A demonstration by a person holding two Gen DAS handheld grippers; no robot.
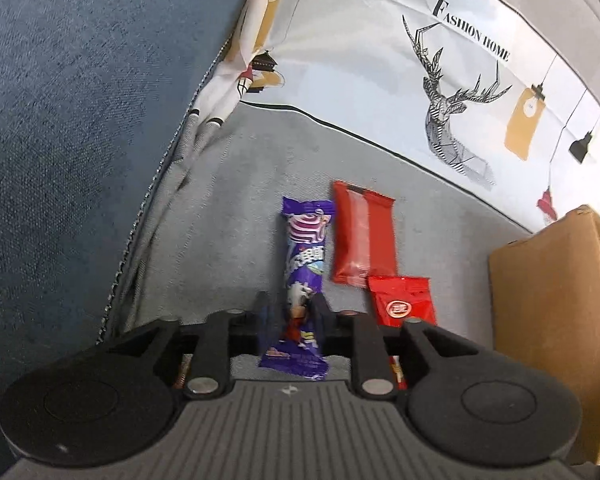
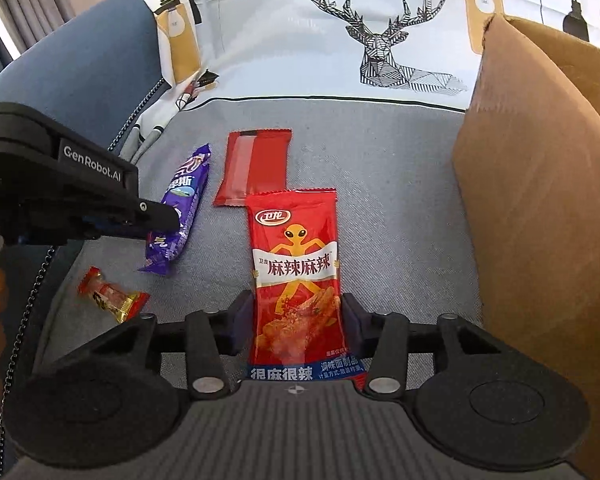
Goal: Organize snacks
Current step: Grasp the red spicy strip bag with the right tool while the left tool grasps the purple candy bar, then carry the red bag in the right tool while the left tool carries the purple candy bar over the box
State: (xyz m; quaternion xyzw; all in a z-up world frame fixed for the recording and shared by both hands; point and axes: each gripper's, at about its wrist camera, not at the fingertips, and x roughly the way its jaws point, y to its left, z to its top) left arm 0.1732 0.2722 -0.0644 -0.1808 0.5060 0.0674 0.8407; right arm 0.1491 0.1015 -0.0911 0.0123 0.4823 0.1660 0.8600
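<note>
The left tongs [image 1: 288, 312] straddle the purple wafer bar [image 1: 304, 276] on the grey sofa seat [image 1: 440, 216], jaws narrow and pressing its sides. The right tongs [image 2: 296, 316] frame the red spicy-strip packet [image 2: 296, 272], pads just beside its edges; whether they touch is unclear. A plain red wrapper [image 2: 256, 166] lies farther off, a small red-gold candy [image 2: 112, 294] near left, a cardboard box [image 2: 540, 200] right.
</note>
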